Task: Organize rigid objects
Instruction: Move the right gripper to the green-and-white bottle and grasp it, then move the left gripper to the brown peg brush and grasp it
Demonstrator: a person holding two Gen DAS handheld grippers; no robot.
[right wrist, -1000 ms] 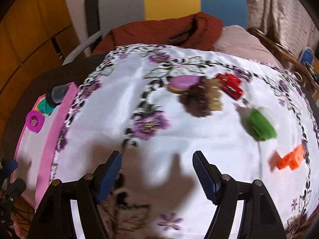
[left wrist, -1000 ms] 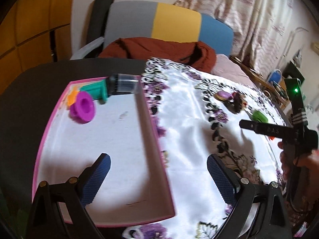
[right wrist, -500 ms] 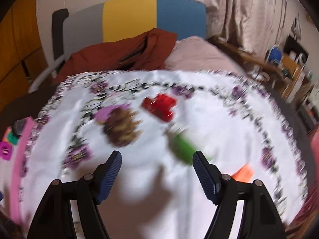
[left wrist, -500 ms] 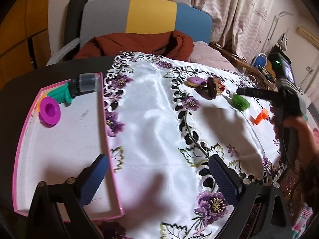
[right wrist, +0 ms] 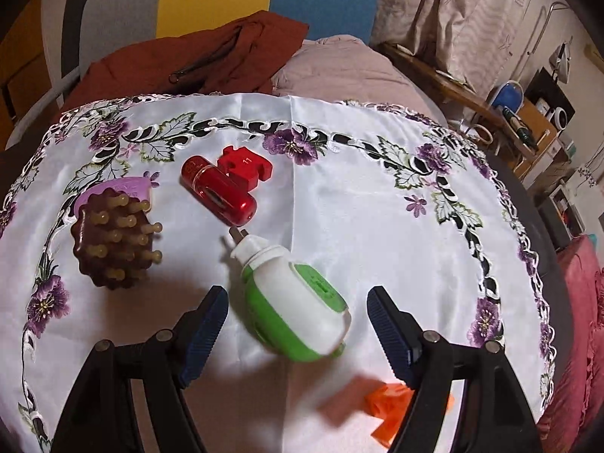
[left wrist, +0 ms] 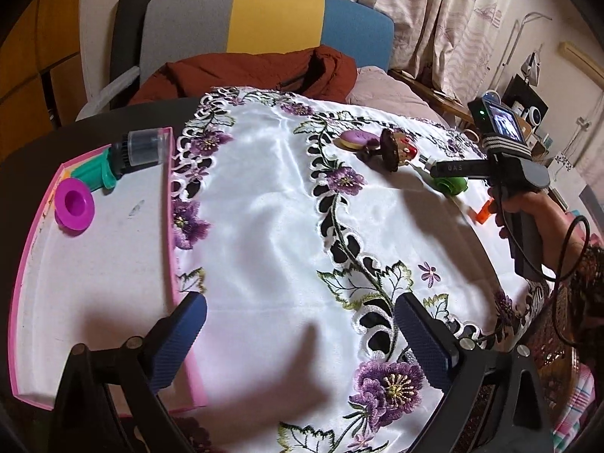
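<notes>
Risk sits with the spread right gripper (right wrist: 296, 311) straddling the green-white plug-in (right wrist: 292, 304): its rounded shell could squirt sideways when pinched. Left gripper (left wrist: 300, 330) hangs spread, empty.

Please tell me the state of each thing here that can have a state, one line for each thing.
left gripper: open, holding nothing.
right gripper: open, either side of the green and white plug-in device.
green and white plug-in device: lying on its side, unplugged.
pink tray: holds some toys.
brown massage brush: pegs facing out.
</notes>
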